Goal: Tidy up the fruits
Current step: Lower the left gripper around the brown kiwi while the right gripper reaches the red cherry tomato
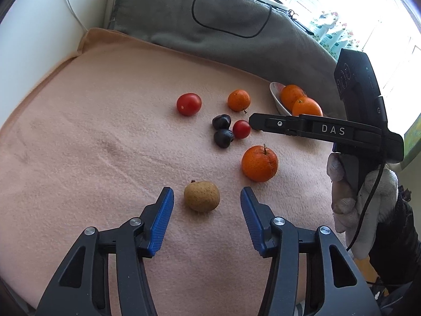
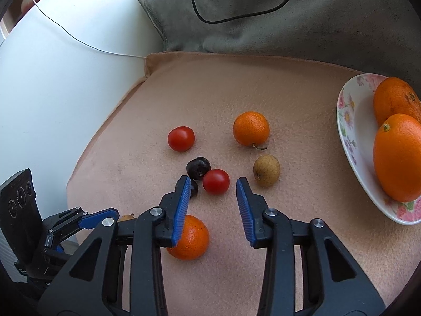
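Note:
My left gripper (image 1: pixel 206 197) is open, low over the peach cloth (image 1: pixel 92 144). A brown fruit (image 1: pixel 201 196) lies between its blue pads (image 1: pixel 163 216), touching neither. My right gripper (image 2: pixel 213 184) is open around a small red tomato (image 2: pixel 216 181), with a narrow gap on each side. In the left wrist view its black finger (image 1: pixel 263 123) reaches that tomato (image 1: pixel 241 129) from the right. Two dark cherries (image 2: pixel 198 168) lie just left of it, one half hidden. A flowered plate (image 2: pixel 350 131) at the right holds two oranges (image 2: pixel 398 158).
Loose on the cloth are another tomato (image 2: pixel 181 138), a tangerine (image 2: pixel 251 129), a second brown fruit (image 2: pixel 266 170) and an orange (image 2: pixel 190 238) under my right gripper. A grey cushion (image 2: pixel 236 26) with a black cable lies behind. A gloved hand (image 1: pixel 365 197) holds the right gripper.

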